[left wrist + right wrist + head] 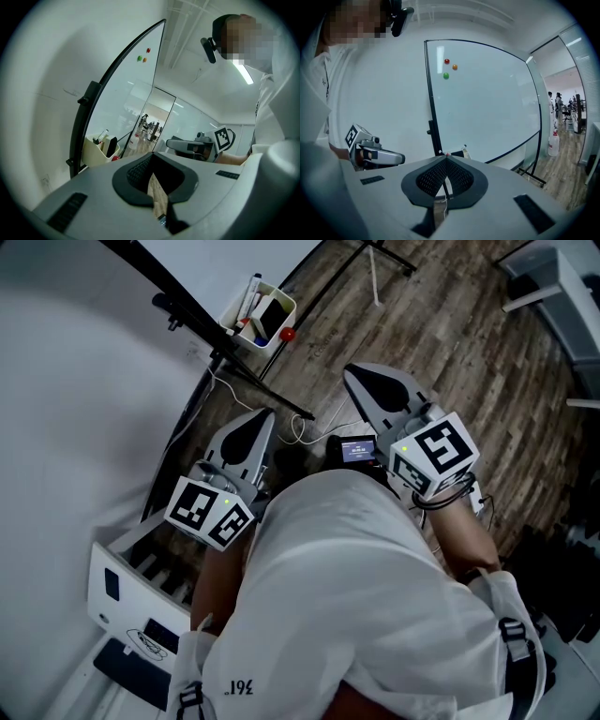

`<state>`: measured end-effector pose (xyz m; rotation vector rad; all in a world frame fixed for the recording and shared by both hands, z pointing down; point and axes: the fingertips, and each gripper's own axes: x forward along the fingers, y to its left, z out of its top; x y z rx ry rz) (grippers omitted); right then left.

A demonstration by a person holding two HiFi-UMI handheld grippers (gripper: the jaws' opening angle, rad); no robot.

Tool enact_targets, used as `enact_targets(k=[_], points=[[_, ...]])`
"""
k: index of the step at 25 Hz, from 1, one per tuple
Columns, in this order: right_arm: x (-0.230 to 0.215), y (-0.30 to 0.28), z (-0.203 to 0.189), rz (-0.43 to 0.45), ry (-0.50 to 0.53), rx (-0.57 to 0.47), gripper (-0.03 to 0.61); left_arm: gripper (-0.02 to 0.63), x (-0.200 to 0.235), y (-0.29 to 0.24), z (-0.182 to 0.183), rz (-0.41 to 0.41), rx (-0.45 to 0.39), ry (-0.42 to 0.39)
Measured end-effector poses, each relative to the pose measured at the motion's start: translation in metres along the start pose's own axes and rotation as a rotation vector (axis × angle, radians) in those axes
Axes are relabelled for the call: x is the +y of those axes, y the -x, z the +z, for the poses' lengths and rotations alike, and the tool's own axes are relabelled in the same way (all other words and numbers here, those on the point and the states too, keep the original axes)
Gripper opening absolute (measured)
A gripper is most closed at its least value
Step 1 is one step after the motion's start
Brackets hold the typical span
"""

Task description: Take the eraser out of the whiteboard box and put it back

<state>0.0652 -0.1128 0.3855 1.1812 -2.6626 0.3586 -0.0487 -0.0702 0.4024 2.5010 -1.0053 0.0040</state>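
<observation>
Nearest, at lower centre of the head view, both tools are held level before the person's white shirt. Left gripper (262, 420): jaws clenched, nothing between them. Right gripper (358, 379): jaws likewise closed and empty. Beyond them a white cable (298, 427) lies on the floor by the stand's black leg (272, 395). Farthest, at upper centre, the whiteboard box (231, 313) holds the eraser (275, 317) beside markers (249, 298), well apart from both tools.

Risks: closed jaws would shove the eraser rather than take it; the crowded box invites snagging markers; the cable could catch a foot.
</observation>
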Motion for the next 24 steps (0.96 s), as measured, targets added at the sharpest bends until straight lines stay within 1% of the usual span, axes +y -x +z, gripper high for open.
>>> enact_targets(k=[18,24], points=[[0.0005,0.0088,-0.0026,-0.012,0.030,0.005,0.025,0.006,-0.0073,-0.0024,-0.0046,-0.016,0.018,0.005],[-0.0003,0.0077,0.0016,0.003,0.046,-0.006,0.025,0.007,-0.0081,-0.0019,-0.0025,0.001,0.013,0.003]])
